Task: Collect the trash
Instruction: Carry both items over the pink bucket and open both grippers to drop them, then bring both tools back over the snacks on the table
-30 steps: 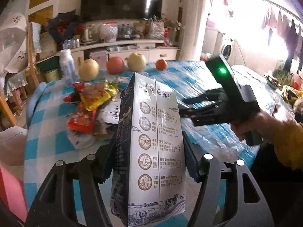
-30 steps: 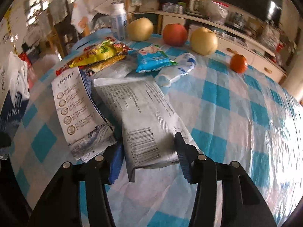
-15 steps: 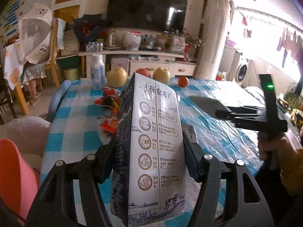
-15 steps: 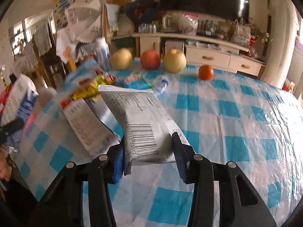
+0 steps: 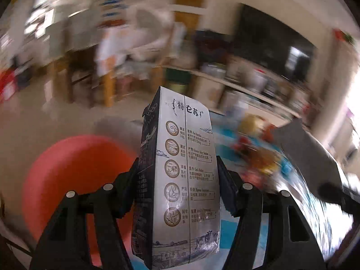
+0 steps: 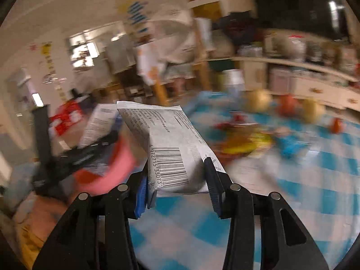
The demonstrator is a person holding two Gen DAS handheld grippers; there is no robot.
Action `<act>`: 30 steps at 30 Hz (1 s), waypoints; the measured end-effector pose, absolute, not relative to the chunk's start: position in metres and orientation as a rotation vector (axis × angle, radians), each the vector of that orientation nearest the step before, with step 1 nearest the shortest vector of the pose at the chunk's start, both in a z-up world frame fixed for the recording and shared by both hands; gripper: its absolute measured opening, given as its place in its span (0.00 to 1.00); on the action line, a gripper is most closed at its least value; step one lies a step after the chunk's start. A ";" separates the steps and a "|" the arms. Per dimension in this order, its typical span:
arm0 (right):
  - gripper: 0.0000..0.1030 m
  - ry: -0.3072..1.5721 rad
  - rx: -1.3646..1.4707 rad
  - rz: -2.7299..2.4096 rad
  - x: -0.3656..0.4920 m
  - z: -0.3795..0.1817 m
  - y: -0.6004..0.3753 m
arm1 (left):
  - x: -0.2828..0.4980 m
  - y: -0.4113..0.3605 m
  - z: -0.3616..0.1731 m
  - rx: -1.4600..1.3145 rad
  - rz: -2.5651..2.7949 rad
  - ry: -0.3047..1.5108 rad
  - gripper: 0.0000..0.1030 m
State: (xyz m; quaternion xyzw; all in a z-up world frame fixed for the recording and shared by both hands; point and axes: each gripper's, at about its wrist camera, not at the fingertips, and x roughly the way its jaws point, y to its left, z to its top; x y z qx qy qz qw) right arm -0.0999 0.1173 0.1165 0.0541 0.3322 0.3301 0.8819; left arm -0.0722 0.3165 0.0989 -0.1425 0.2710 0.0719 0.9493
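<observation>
My left gripper (image 5: 177,164) is shut on a tall grey and dark blue milk carton (image 5: 182,180), held upright between its pads. Behind the carton, low on the left, is a round red-pink bin (image 5: 74,175). My right gripper (image 6: 177,175) is shut on a flat grey packet (image 6: 171,148) with a barcode, held in the air above the table edge. In the right wrist view the left gripper (image 6: 67,157) with its carton (image 6: 99,126) is at the left, over the pink bin (image 6: 112,168). Colourful wrappers (image 6: 245,141) lie blurred on the table.
The table has a blue and white checked cloth (image 6: 315,180). Several fruits (image 6: 258,100) and a white bottle (image 6: 234,81) stand at its far side. Wooden chairs (image 5: 108,85) and a low TV cabinet (image 5: 258,90) stand beyond. Both views are blurred by motion.
Both grippers have swung left, away from the table's middle and toward the pink bin. The right gripper has lifted the grey packet off the table. The left still holds the carton.
</observation>
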 end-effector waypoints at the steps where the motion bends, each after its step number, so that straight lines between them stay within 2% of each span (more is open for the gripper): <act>1: 0.45 0.703 0.125 0.721 -0.097 0.116 0.132 | -0.074 0.335 0.097 -0.338 0.198 0.553 0.62; 8: 0.45 0.828 0.233 0.903 -0.070 0.099 0.240 | -0.081 0.409 0.080 -0.477 0.381 0.579 0.63; 11: 0.48 0.897 0.282 0.903 -0.051 0.082 0.264 | -0.077 0.424 0.072 -0.482 0.458 0.620 0.82; 12: 0.50 0.913 0.301 0.910 -0.048 0.078 0.267 | -0.080 0.428 0.071 -0.485 0.468 0.625 0.86; 14: 0.60 0.945 0.383 0.938 -0.039 0.069 0.268 | -0.080 0.436 0.069 -0.495 0.503 0.631 0.87; 15: 0.70 0.946 0.397 0.931 -0.036 0.069 0.266 | -0.080 0.438 0.070 -0.499 0.513 0.624 0.89; 17: 0.74 0.919 0.384 0.906 -0.038 0.073 0.261 | -0.085 0.441 0.070 -0.496 0.522 0.601 0.90; 19: 0.82 0.880 0.366 0.876 -0.045 0.078 0.250 | -0.091 0.437 0.072 -0.484 0.522 0.564 0.90; 23: 0.87 0.795 0.343 0.786 -0.054 0.089 0.220 | -0.096 0.418 0.083 -0.414 0.495 0.478 0.90; 25: 0.93 0.722 0.328 0.719 -0.060 0.092 0.201 | -0.096 0.409 0.087 -0.393 0.478 0.465 0.90; 30: 0.95 0.647 0.267 0.672 -0.075 0.084 0.175 | -0.088 0.387 0.094 -0.319 0.420 0.461 0.90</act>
